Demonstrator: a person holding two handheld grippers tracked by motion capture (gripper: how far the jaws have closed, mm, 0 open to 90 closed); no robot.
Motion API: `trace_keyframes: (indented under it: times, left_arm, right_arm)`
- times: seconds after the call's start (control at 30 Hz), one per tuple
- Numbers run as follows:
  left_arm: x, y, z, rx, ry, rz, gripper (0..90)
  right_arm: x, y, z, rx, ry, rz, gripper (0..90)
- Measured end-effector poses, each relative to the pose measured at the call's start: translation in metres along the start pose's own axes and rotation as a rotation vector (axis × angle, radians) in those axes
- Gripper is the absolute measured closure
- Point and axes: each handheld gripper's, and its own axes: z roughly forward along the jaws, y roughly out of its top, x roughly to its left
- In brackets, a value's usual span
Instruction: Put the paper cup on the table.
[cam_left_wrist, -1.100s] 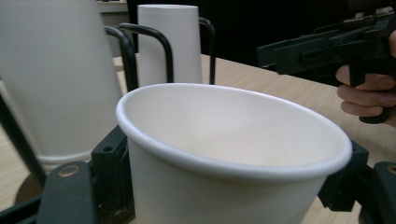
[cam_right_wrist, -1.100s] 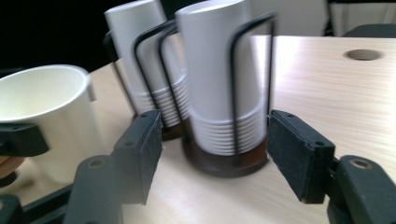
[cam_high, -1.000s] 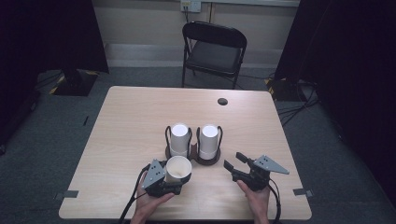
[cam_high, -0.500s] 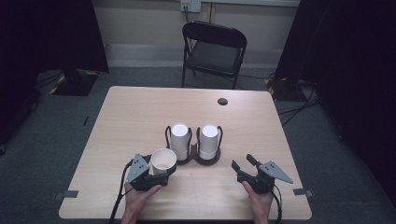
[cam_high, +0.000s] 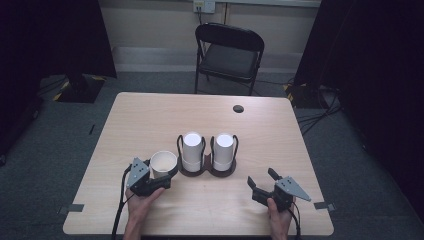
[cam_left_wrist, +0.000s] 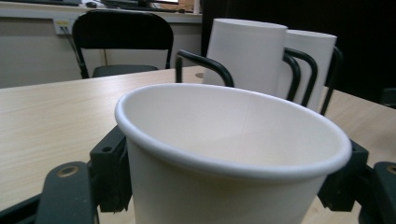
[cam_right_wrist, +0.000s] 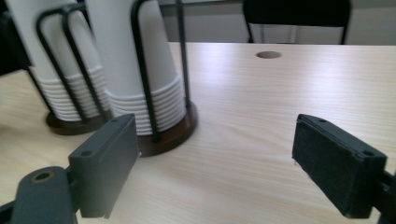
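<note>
An upright white paper cup (cam_high: 163, 164), mouth up, sits between the jaws of my left gripper (cam_high: 165, 173), which is shut on its wall; in the left gripper view the cup (cam_left_wrist: 224, 140) is close up with a black pad on each side. Just right of it, two stacks of upturned white cups (cam_high: 192, 149) (cam_high: 223, 149) stand in black wire holders on dark round bases. My right gripper (cam_high: 261, 177) rests near the front right of the table. Its jaws have just been opening and now stand wide with nothing between them (cam_right_wrist: 224, 158), beside the nearer cup stack (cam_right_wrist: 140, 70).
The light wooden table (cam_high: 150, 120) has a round cable hole (cam_high: 238, 108) near its far edge. A black folding chair (cam_high: 227, 55) stands behind the table. Dark curtains hang at both sides, and cables lie on the grey floor at the right.
My left gripper has carried the cup to the left and a little farther from me, away from the holders. The right gripper's jaws have spread wider while that hand stayed about where it was.
</note>
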Motion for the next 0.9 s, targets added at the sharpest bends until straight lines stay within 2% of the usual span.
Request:
trace_keyframes:
  times: [0.03, 0.2, 0.33, 0.43, 0.47, 0.57, 0.63, 0.73, 0.8, 0.9]
  left_arm:
    - [0.003, 0.002, 0.001, 0.000, 0.014, 0.002, 22.5]
    - [0.010, 0.002, 0.004, 0.007, 0.034, -0.008, 22.5]
    - [0.015, 0.002, 0.005, 0.023, 0.044, 0.003, 22.4]
    - [0.019, 0.002, 0.007, 0.033, 0.069, 0.007, 22.5]
    - [0.021, 0.001, 0.008, 0.040, 0.074, 0.025, 22.5]
    - [0.023, 0.001, 0.011, 0.048, 0.083, 0.021, 22.5]
    - [0.025, 0.001, 0.015, 0.051, 0.086, 0.028, 22.4]
    - [0.027, 0.002, 0.019, 0.062, 0.092, 0.036, 22.3]
    - [0.030, 0.003, 0.022, 0.061, 0.090, 0.029, 22.3]
    - [0.036, 0.005, 0.027, 0.073, 0.091, 0.042, 22.2]
  right_arm:
    - [0.003, 0.001, 0.002, 0.027, -0.031, -0.024, 13.8]
    - [0.007, 0.000, 0.002, 0.029, -0.074, -0.043, 13.7]
    - [0.007, -0.001, -0.001, 0.004, -0.064, -0.048, 13.4]
    - [0.008, -0.001, -0.002, -0.009, -0.060, -0.054, 13.5]
    - [0.008, -0.002, -0.004, -0.031, -0.070, -0.058, 13.4]
    - [0.009, -0.004, -0.008, -0.072, -0.093, -0.046, 13.3]
    - [0.007, -0.005, -0.009, -0.087, -0.092, -0.039, 13.3]
    - [0.008, -0.004, -0.009, -0.083, -0.086, -0.043, 13.3]
    - [0.008, -0.004, -0.009, -0.079, -0.084, -0.043, 13.3]
    - [0.008, -0.004, -0.008, -0.068, -0.082, -0.048, 13.4]
